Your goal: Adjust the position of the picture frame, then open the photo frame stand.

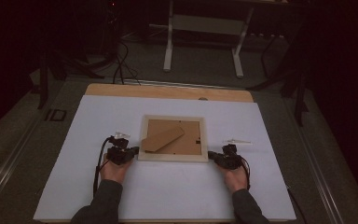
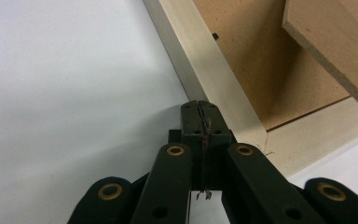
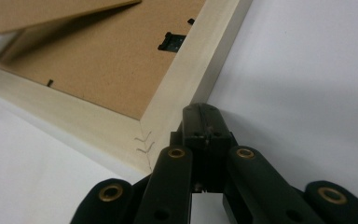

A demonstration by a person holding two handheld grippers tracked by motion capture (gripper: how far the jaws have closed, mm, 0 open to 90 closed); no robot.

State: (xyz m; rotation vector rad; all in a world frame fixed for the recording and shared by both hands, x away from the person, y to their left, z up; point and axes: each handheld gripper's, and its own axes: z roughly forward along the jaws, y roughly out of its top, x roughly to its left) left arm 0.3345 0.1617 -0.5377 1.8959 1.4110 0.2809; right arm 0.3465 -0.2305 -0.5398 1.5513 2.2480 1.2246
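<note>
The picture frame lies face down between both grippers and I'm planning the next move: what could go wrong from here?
1. Both jaws are shut against the picture frame at its near corners, left hand-held gripper and right hand-held gripper; uneven pushing could skew it across the white sheet.
2. The raised stand could snag or flex if the frame gets lifted.

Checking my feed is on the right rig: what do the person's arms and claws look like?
Dark grey long sleeves. Each hand holds a black claw: left claw, right claw. Black cable trails from the left one. Up close, black linkage arms carry brass-coloured pivot rings.
</note>
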